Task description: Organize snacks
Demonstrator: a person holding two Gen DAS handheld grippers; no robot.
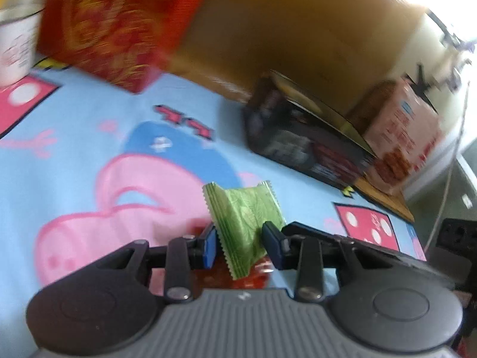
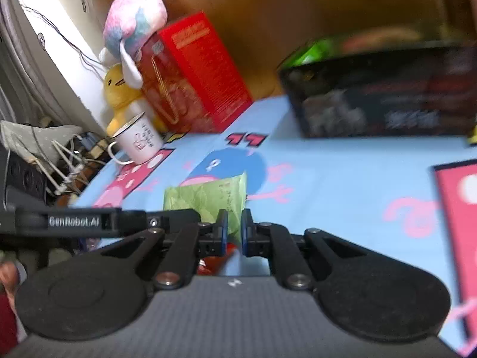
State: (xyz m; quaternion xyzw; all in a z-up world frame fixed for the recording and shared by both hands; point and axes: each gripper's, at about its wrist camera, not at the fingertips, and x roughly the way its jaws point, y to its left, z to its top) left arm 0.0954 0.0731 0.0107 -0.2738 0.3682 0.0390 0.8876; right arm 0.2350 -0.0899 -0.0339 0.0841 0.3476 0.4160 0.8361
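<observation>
The little green snack packet (image 1: 243, 223) is held up over the blue cartoon bench (image 1: 74, 155) by both the left tongs (image 1: 240, 240) and right tongs (image 2: 234, 231), and looks light, thin and crinkly, so pinch its flat edge gently.

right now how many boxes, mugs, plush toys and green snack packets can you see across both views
boxes: 3, the red box, the black box and the pink box
mugs: 1, the white mug
plush toys: 2, the pink-and-blue plush and the yellow plush
green snack packets: 1, the green packet, between the fingers of both grippers
total: 7
</observation>
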